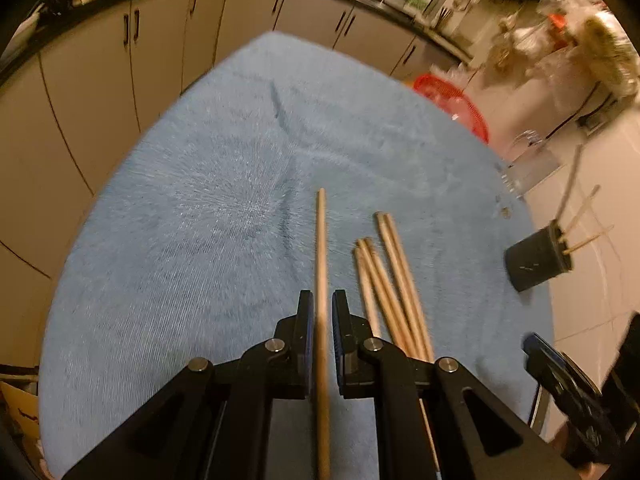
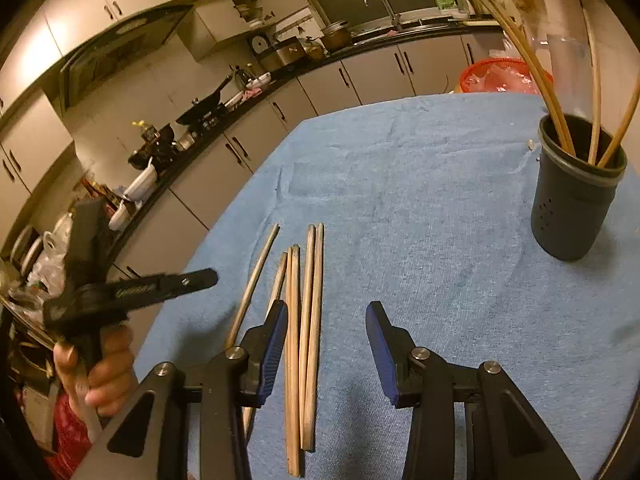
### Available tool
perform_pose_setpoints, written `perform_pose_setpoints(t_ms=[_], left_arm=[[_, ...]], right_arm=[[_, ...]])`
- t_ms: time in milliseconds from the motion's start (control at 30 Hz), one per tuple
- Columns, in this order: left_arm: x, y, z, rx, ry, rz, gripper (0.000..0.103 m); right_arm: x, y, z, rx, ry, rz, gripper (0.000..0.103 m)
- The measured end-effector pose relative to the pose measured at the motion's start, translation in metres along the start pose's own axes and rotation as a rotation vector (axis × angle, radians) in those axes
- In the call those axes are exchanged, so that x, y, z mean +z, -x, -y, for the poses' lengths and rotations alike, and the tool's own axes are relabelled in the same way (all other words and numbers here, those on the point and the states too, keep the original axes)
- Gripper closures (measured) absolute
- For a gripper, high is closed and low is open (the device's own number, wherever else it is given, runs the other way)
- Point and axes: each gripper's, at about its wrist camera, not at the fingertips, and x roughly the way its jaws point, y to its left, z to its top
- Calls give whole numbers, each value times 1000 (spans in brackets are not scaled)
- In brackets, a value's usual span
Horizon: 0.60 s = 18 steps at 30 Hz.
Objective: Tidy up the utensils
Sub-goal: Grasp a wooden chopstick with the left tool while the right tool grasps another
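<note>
Several wooden chopsticks (image 2: 308, 320) lie side by side on the blue cloth (image 2: 420, 208). One single chopstick (image 1: 321, 248) lies apart at their left. My left gripper (image 1: 322, 296) is shut above that chopstick, which shows through the thin slit between the jaws. In the right wrist view the left gripper (image 2: 214, 276) hangs just left of it, not touching. My right gripper (image 2: 327, 305) stands open low over the paired chopsticks, its pads clear of them. A dark round holder (image 2: 576, 200) with several chopsticks in it stands upright at the far right.
The cloth's left edge (image 2: 224, 220) drops off toward grey kitchen cabinets (image 2: 240, 148). A red basket (image 2: 504, 76) sits beyond the far edge. The holder (image 1: 536, 260) is near the cloth's right edge. My right gripper (image 1: 556, 368) shows at the lower right of the left wrist view.
</note>
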Motion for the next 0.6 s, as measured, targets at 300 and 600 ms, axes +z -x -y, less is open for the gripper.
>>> perform_pose_setpoints(t_ms=[300, 600], left_arm=[[41, -51, 13, 66, -27, -80, 95], [26, -42, 6, 144, -31, -65, 97]], right_arm=[[5, 4, 8, -43, -18, -21, 58], [35, -19, 0, -57, 8, -97, 63]])
